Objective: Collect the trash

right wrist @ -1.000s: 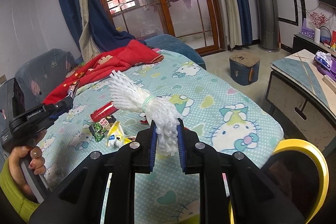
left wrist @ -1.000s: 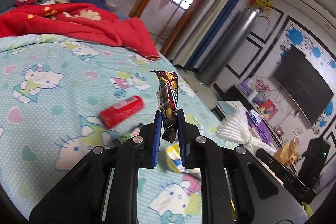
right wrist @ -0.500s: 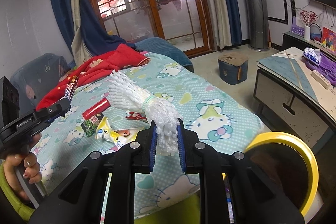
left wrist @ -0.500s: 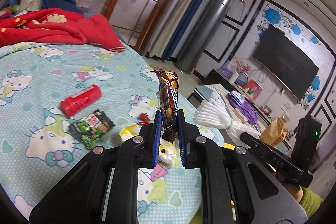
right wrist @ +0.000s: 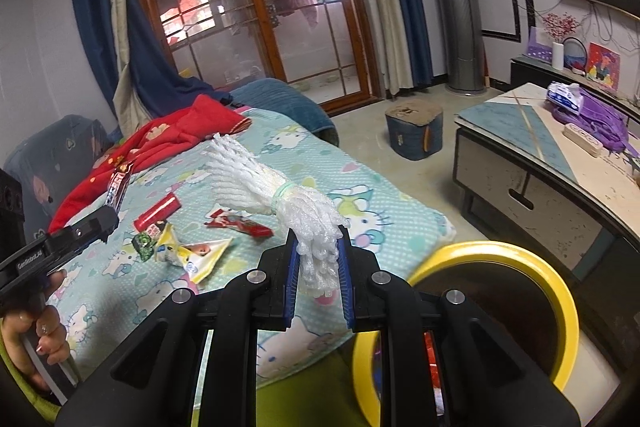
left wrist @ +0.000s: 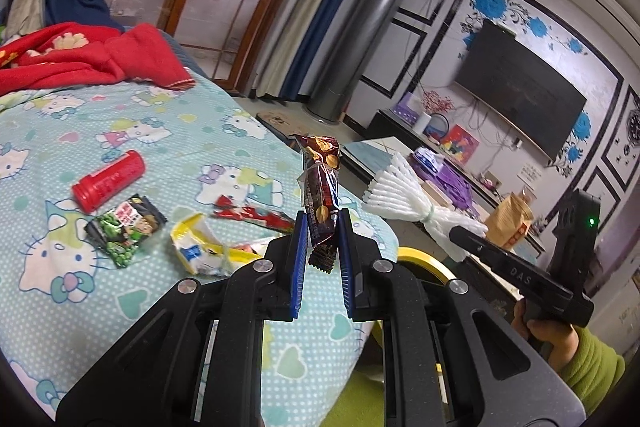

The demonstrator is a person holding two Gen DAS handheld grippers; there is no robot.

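Both tongs loaded: left tongs (left wrist: 323, 227) clamp snack wrapper (left wrist: 320, 187), right tongs (right wrist: 318, 253) clamp foam net (right wrist: 276, 195); next, drop into yellow-rimmed bin (right wrist: 560, 291).

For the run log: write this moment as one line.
left gripper: shut on brown snack wrapper | right gripper: shut on white foam net | yellow-rimmed bin: beside bed
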